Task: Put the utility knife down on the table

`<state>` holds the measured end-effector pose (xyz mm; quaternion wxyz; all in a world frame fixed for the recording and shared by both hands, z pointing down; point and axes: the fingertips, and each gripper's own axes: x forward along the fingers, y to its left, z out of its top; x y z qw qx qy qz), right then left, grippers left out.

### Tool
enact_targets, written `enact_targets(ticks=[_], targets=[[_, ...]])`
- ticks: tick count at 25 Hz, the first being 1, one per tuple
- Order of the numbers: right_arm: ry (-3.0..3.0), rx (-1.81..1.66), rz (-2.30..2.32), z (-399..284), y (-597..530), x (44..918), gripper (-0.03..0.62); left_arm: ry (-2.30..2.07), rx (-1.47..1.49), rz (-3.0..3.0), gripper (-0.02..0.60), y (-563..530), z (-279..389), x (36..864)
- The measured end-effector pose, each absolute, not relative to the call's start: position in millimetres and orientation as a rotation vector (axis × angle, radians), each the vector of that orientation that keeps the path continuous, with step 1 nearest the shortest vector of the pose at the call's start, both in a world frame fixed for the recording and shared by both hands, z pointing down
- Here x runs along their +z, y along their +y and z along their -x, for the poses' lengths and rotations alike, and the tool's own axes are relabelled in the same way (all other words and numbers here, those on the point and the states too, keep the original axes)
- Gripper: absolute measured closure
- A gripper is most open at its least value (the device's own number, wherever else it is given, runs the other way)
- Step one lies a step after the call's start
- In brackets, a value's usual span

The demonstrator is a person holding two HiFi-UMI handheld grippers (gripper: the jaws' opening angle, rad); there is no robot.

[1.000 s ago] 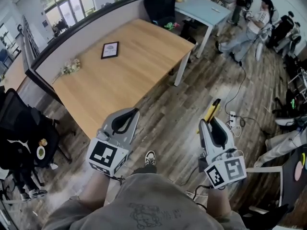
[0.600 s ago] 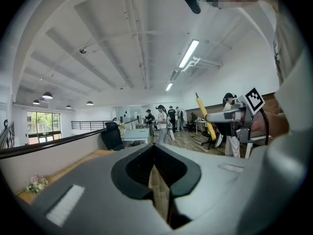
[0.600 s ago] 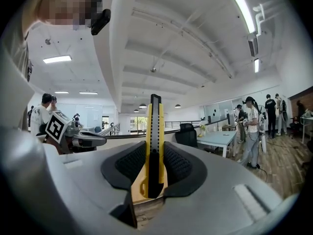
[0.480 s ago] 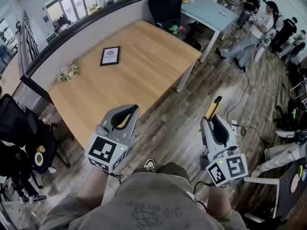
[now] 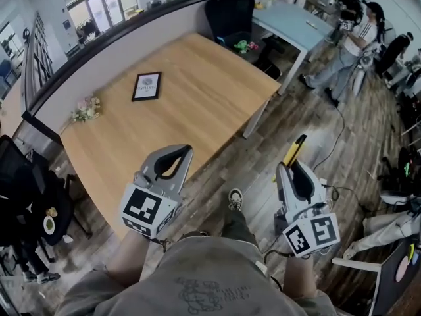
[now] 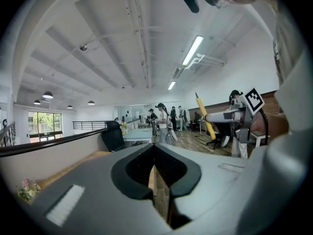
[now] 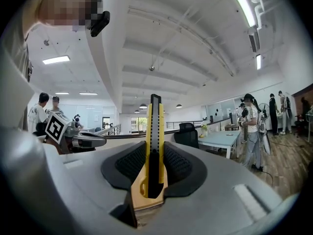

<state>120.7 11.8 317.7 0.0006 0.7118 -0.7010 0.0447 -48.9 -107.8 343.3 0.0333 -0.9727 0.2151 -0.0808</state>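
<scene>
A yellow and black utility knife [image 5: 293, 151] [image 7: 154, 146] stands between the jaws of my right gripper [image 5: 295, 171] [image 7: 154, 177], which is shut on it; its tip points away from me, above the wood-plank floor right of the wooden table [image 5: 197, 97]. My left gripper [image 5: 172, 164] [image 6: 155, 180] hovers over the table's near edge with its jaws closed together and nothing between them. In the left gripper view the knife [image 6: 203, 115] shows at the right, sticking up from the other gripper.
On the table lie a framed picture [image 5: 147, 86] and a small bunch of flowers [image 5: 85, 109]. A black chair [image 5: 235, 8] and a light blue table [image 5: 296, 24] stand beyond. People [image 5: 348, 38] are at the far right. A power strip and cables [image 5: 325, 193] lie on the floor.
The view has shifted as the person steps toward the table; a shoe has moved forward on the floor. Both grippers keep their pose, the knife still held.
</scene>
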Motion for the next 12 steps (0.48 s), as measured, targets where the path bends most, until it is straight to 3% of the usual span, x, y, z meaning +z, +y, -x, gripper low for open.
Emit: enact_targets(ticks=[12], targets=[[-2.338,0.163,-2.065,-255.8,-102.2,310.8,0.47,0.858,-0.316,2.944,0.583,-197.5,-70.5,333.3]])
